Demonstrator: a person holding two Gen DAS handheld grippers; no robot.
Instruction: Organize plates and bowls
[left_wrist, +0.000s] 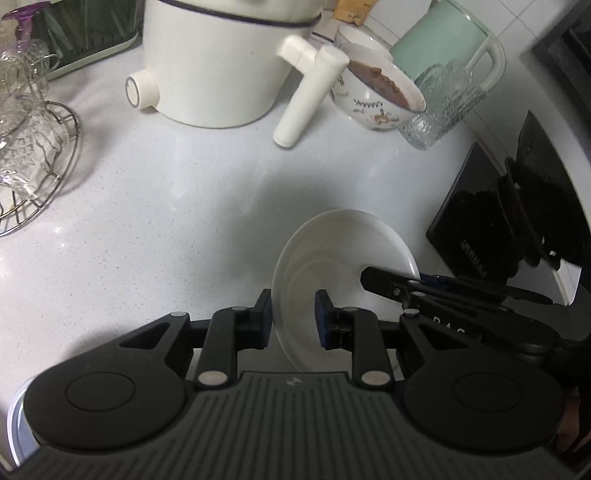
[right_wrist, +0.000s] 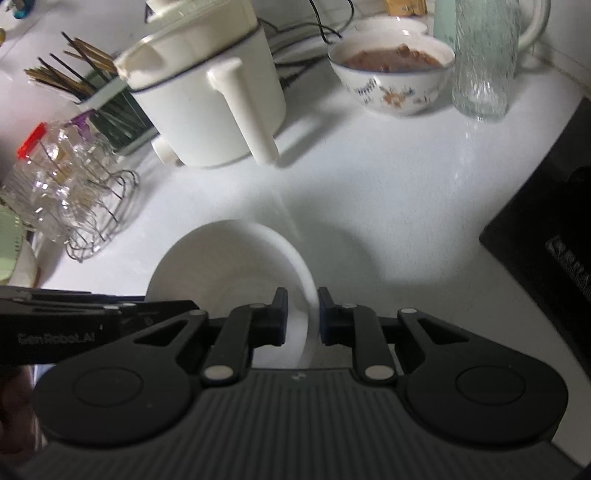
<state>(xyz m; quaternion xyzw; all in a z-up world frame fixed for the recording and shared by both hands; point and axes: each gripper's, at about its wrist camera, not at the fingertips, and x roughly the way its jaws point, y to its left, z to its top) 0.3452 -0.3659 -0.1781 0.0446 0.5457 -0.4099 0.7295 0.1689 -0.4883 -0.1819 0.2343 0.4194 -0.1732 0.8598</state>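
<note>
A plain white bowl (left_wrist: 343, 251) is on the white counter (left_wrist: 166, 206), caught from two sides. My left gripper (left_wrist: 293, 319) is shut on its left rim, one pad outside the wall and one inside. My right gripper (right_wrist: 303, 317) is shut on the opposite rim of the white bowl (right_wrist: 221, 266). In the left wrist view the right gripper's fingers (left_wrist: 384, 278) come in over the bowl's right edge. The left gripper's fingers (right_wrist: 173, 308) show at the left of the right wrist view. Whether the bowl rests on the counter or hangs just above it, I cannot tell.
Behind stand a white electric pot (left_wrist: 214, 66) with a long handle, a patterned bowl (left_wrist: 376, 107) of brown food, a ribbed glass (left_wrist: 443, 107) and a mint jug (left_wrist: 443, 33). A wire rack of glasses (left_wrist: 33, 158) is at left, a black appliance (left_wrist: 469, 206) at right.
</note>
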